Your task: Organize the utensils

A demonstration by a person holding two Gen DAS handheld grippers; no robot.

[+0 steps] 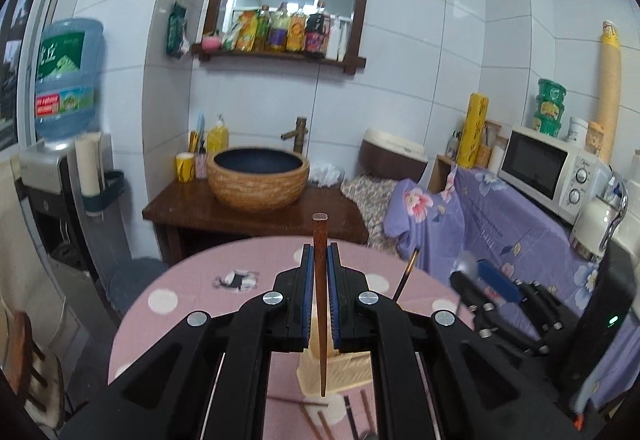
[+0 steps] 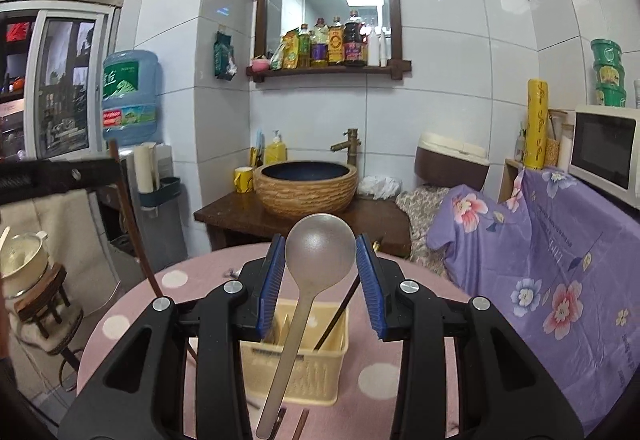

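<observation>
My left gripper (image 1: 320, 252) is shut on a brown wooden chopstick (image 1: 320, 304), which stands upright with its tip over the cream plastic basket (image 1: 340, 372). My right gripper (image 2: 320, 244) is shut on a silver spoon (image 2: 320, 248), its blue pads (image 2: 272, 280) pressing the bowl's sides. The spoon's handle hangs down in front of the basket (image 2: 296, 368). A dark chopstick (image 2: 340, 312) leans inside the basket. In the right wrist view, the left gripper (image 2: 108, 171) with its chopstick (image 2: 136, 236) is at the left. In the left wrist view, the right gripper (image 1: 496, 286) is blurred at the right.
The basket stands on a round pink dotted table (image 2: 400, 340). Loose chopsticks (image 1: 312, 404) lie near the table's front. Behind are a sink basin (image 2: 306, 187) on a wooden stand, a purple flowered cloth (image 2: 560, 260), a microwave (image 1: 548, 167) and a water dispenser (image 1: 68, 79).
</observation>
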